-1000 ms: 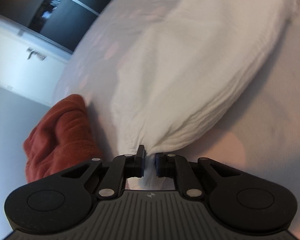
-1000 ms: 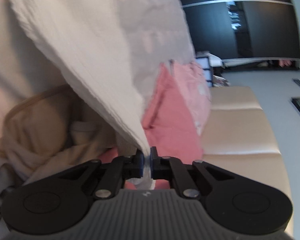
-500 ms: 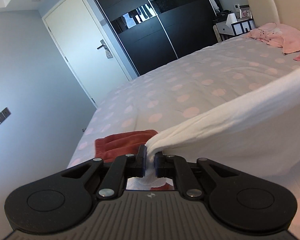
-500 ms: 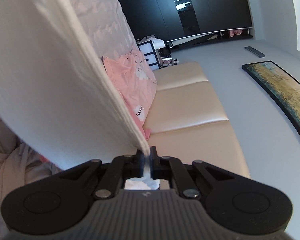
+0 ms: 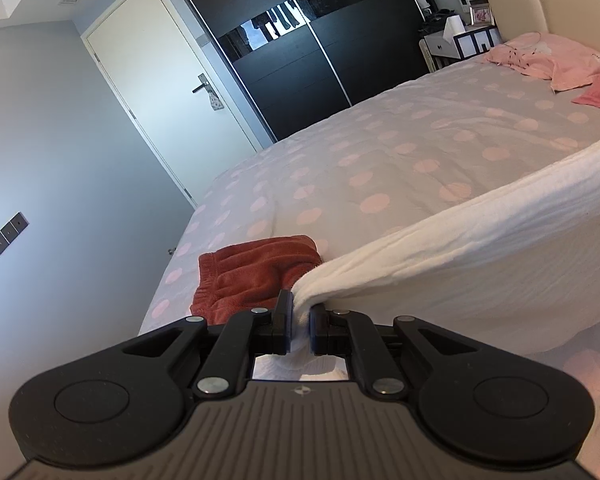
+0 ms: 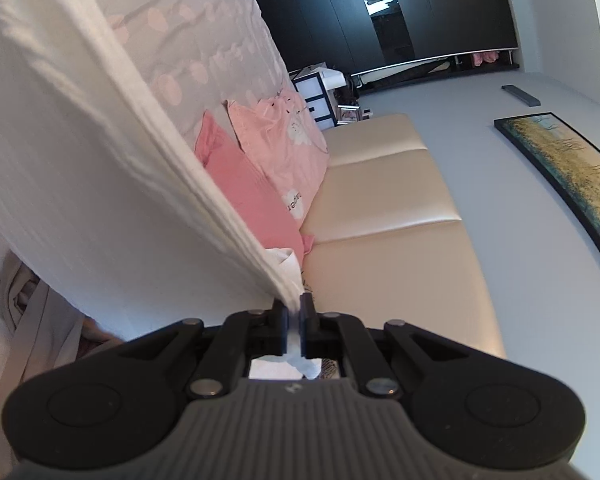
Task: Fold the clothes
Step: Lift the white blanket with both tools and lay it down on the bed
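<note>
A white ribbed garment (image 5: 472, 256) hangs stretched above the bed between both grippers. My left gripper (image 5: 300, 312) is shut on one bunched corner of it, low in the left wrist view. In the right wrist view the same white garment (image 6: 100, 184) runs up to the left as a taut sheet, and my right gripper (image 6: 294, 312) is shut on its other corner. A folded rust-red garment (image 5: 256, 272) lies on the bed just beyond the left gripper.
The bed (image 5: 380, 152) has a grey cover with pink dots. Pink clothes (image 5: 548, 60) lie near the cream headboard (image 6: 388, 224). A pile of beige clothes (image 6: 28, 320) sits under the white garment. A white door (image 5: 168, 92) and a dark wardrobe (image 5: 320, 52) stand beyond the bed.
Both grippers have lifted and tilted up with the white garment, pulling it taut off the bed. The view went from the bed surface to the room beyond.
</note>
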A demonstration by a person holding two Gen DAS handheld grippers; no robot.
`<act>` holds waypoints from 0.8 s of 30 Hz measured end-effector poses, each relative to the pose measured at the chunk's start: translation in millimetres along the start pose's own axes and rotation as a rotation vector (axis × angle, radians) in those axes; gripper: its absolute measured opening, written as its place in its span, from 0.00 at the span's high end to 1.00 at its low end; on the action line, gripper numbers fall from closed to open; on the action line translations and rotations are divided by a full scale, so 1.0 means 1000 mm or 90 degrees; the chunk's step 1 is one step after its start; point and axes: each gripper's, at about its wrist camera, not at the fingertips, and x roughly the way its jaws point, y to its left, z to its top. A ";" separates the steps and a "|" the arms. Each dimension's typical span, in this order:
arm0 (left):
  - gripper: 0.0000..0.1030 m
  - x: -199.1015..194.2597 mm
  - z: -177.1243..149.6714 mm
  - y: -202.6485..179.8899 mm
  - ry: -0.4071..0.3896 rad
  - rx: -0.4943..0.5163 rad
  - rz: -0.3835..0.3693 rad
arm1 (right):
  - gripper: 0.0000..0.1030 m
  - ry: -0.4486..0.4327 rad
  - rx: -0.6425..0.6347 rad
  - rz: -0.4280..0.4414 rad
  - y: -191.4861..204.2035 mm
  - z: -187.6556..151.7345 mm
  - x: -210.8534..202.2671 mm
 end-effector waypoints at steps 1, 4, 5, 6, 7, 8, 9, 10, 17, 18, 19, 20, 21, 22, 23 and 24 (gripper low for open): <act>0.94 0.001 0.001 -0.002 -0.001 0.001 0.003 | 0.94 0.002 0.001 0.000 0.001 -0.001 0.001; 0.94 -0.003 0.004 -0.005 -0.019 -0.007 0.006 | 0.95 0.004 0.009 -0.009 0.001 -0.003 0.003; 0.94 -0.007 0.006 -0.004 -0.032 -0.006 0.006 | 0.95 -0.003 0.020 -0.030 -0.005 -0.002 0.005; 0.94 -0.011 0.007 -0.004 -0.043 -0.005 0.005 | 0.95 -0.012 0.032 -0.052 -0.012 -0.001 0.005; 0.94 -0.014 0.007 -0.005 -0.051 0.000 0.003 | 0.94 -0.025 0.036 -0.070 -0.019 -0.003 0.003; 0.94 -0.017 0.005 -0.006 -0.055 0.008 -0.002 | 0.94 -0.042 0.030 -0.087 -0.025 -0.006 0.000; 0.94 -0.019 0.002 -0.006 -0.058 0.016 -0.007 | 0.94 -0.060 0.024 -0.103 -0.032 -0.010 -0.002; 0.94 -0.020 -0.002 -0.008 -0.054 0.027 -0.014 | 0.94 -0.077 -0.001 -0.116 -0.033 -0.016 -0.005; 0.94 0.000 -0.084 -0.068 0.056 0.167 -0.123 | 0.95 -0.087 -0.248 -0.025 0.041 -0.099 -0.025; 0.94 0.002 -0.094 -0.077 0.073 0.193 -0.138 | 0.95 -0.078 -0.265 -0.004 0.055 -0.110 -0.027; 0.94 0.004 -0.103 -0.085 0.087 0.219 -0.151 | 0.95 -0.070 -0.276 0.019 0.067 -0.119 -0.029; 0.94 0.004 -0.111 -0.092 0.098 0.246 -0.162 | 0.95 -0.063 -0.283 0.040 0.077 -0.127 -0.030; 0.94 0.003 -0.118 -0.097 0.102 0.273 -0.170 | 0.95 -0.057 -0.289 0.060 0.084 -0.133 -0.031; 0.94 0.002 -0.125 -0.102 0.102 0.297 -0.177 | 0.95 -0.050 -0.295 0.082 0.092 -0.140 -0.033; 0.94 0.001 -0.130 -0.105 0.104 0.315 -0.186 | 0.94 -0.045 -0.308 0.104 0.099 -0.147 -0.035; 0.94 -0.001 -0.135 -0.109 0.106 0.332 -0.192 | 0.94 -0.040 -0.326 0.119 0.106 -0.153 -0.036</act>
